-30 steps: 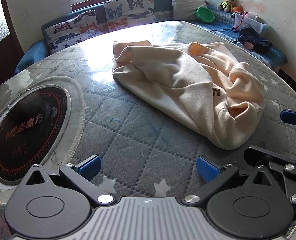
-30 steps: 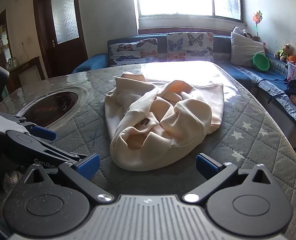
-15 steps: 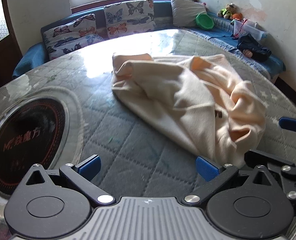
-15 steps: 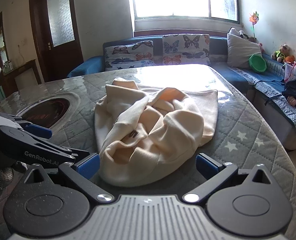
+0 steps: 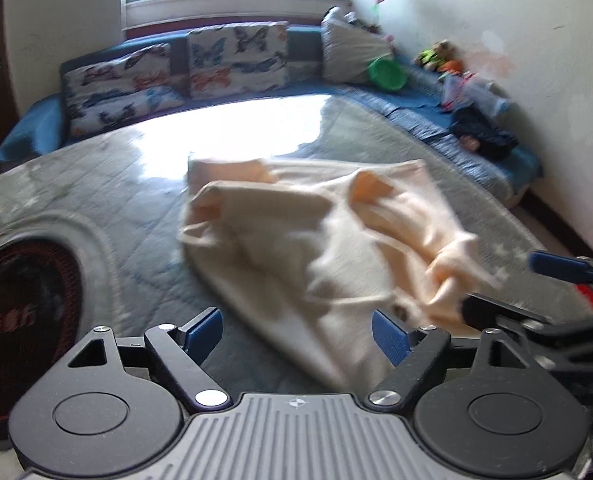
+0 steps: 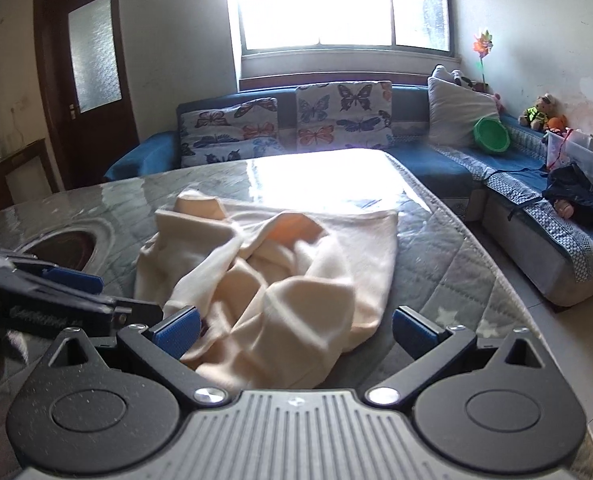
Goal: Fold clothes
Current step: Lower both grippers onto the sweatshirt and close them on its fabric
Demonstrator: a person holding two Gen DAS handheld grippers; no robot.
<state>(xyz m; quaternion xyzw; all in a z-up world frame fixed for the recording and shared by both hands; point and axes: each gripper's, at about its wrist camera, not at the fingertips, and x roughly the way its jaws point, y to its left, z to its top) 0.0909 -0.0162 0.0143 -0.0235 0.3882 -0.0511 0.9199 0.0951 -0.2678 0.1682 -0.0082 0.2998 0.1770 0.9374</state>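
Garment lies crumpled, unfolded, on the quilted table. Over the last second both grippers closed in on its near edge: left gripper and right gripper wide open, holding nothing. Likely lining up a grasp.

The cream garment in the middle of the frame looks like soft, matt knitted cloth with a slightly fuzzy surface. It lies on a quilted grey table cover, which is glossy and gives strong glare in the upper middle. The pads are blue and finely ribbed; the gripper arms look like matt black plastic with shiny metal screws.
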